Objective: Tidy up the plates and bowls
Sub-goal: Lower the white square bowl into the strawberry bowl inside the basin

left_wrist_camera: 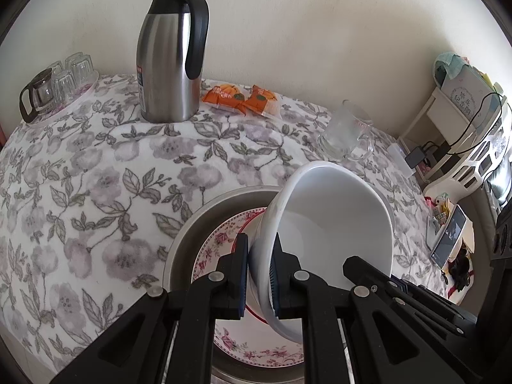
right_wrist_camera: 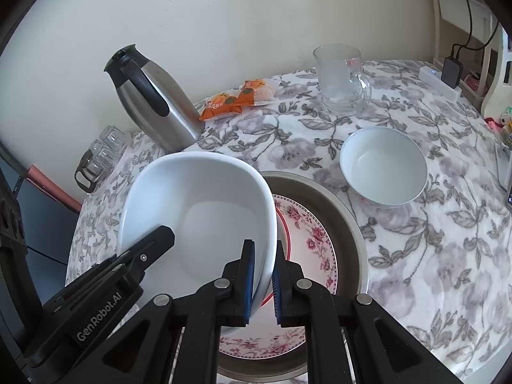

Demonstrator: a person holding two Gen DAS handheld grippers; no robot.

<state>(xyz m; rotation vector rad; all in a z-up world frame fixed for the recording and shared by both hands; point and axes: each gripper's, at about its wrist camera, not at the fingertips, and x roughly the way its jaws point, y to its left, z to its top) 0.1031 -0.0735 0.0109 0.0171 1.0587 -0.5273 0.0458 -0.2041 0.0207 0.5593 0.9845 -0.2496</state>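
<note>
Large white bowl (left_wrist_camera: 332, 233), held up and tilted above a floral plate (right_wrist_camera: 315, 249) lying inside a round metal pan (right_wrist_camera: 348, 220) on the bench (left_wrist_camera: 96, 176). Gripped on opposite sides of its rim: left gripper (left_wrist_camera: 260, 275) clamped on one wall, one finger inside and one outside; right gripper (right_wrist_camera: 263, 280) pinching the other wall the same way, blue pads (right_wrist_camera: 250, 275) against the white. In the right wrist view, the left gripper's black finger reaching into the bowl from the lower left. Just beyond the pan, to the right, a smaller white bowl (right_wrist_camera: 384, 166) standing upright on the flowered cloth. Farther back, a clear glass mug (right_wrist_camera: 340, 80), two orange snack packets (left_wrist_camera: 243, 97) and a steel thermos jug with black handle (left_wrist_camera: 172, 51) near the wall. At the far left edge, a tray of upturned glasses (left_wrist_camera: 68, 73) beside a small glass pot (left_wrist_camera: 36, 94). Off the right end, cluttered white shelving (left_wrist_camera: 464, 108) with cables and a phone (left_wrist_camera: 448, 236).
</note>
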